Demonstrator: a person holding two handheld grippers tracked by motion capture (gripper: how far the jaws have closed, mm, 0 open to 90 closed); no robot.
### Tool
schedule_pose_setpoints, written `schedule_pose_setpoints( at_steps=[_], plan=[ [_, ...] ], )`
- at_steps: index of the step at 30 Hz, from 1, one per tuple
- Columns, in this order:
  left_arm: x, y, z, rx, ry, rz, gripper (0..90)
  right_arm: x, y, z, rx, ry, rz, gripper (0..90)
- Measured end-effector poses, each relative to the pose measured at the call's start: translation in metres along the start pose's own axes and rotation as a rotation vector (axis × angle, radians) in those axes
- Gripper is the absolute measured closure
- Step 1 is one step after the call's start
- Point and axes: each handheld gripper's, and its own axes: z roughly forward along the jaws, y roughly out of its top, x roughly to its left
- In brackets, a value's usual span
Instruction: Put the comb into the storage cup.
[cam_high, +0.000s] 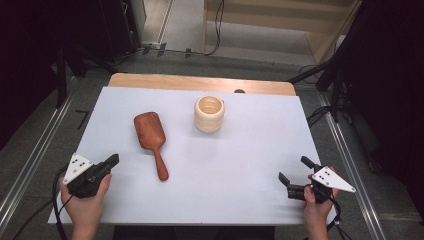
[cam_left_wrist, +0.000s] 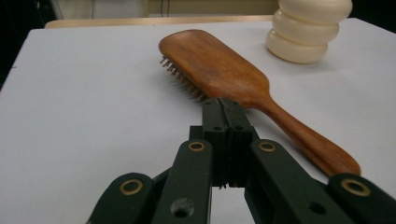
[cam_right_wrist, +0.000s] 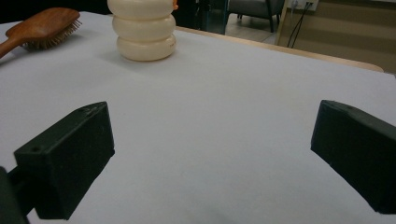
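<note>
With its jaws pressed flat together on nothing, the left hand-held gripper (cam_high: 113, 161) sits at the near left of the table (cam_high: 240, 200), pointing at the wooden hairbrush (cam_high: 150, 134). No earlier picture to compare, so only the state now is noted.

Hairbrush: lies left of centre, bristles down, paddle head away from the person, handle (cam_left_wrist: 308, 140) running back toward the near edge. In the left gripper view the closed tips sit just short of the neck, where head meets handle.

Cream ribbed cup (cam_high: 209, 114): upright, beyond and right of the brush, apart from it.

Right hand-held gripper (cam_high: 296, 176): near right, jaws spread wide, nothing between them, well apart from both things.

Risks, judged:
- Closed jaws cannot take the handle. If the left gripper advances like this, it likely shoves the brush, which could spin on its bristles or skid toward the cup.
- Handle is rounded, tapered and smooth-looking; a pinch near the thin end could slip or let the heavier head droop and twist out.
- Bristle side gives uneven footing, so pressing down on the neck may rock the brush.
- A swung head could clip the cup and tip it; the cup looks light.
- Right gripper is too far off to steady anything quickly.
</note>
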Motion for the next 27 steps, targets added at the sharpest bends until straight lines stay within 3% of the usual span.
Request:
schedule_pose_setpoints(
  at_steps=[7,13,19,27],
  plan=[
    [-0.017,0.009,0.013,0.022,-0.042,0.030,90.0,0.001,0.000,0.000,0.001,0.003,-0.007,0.0],
    [-0.035,0.016,0.028,0.037,-0.109,0.032,90.0,0.002,0.000,0.001,0.011,0.002,-0.016,0.0],
    [-0.060,0.021,0.049,0.104,-0.189,0.069,90.0,0.001,0.000,0.001,0.007,0.007,-0.012,0.0],
    [-0.085,0.016,0.075,0.192,-0.210,0.064,90.0,0.001,0.000,0.001,0.006,0.011,-0.012,0.0]
  ],
)
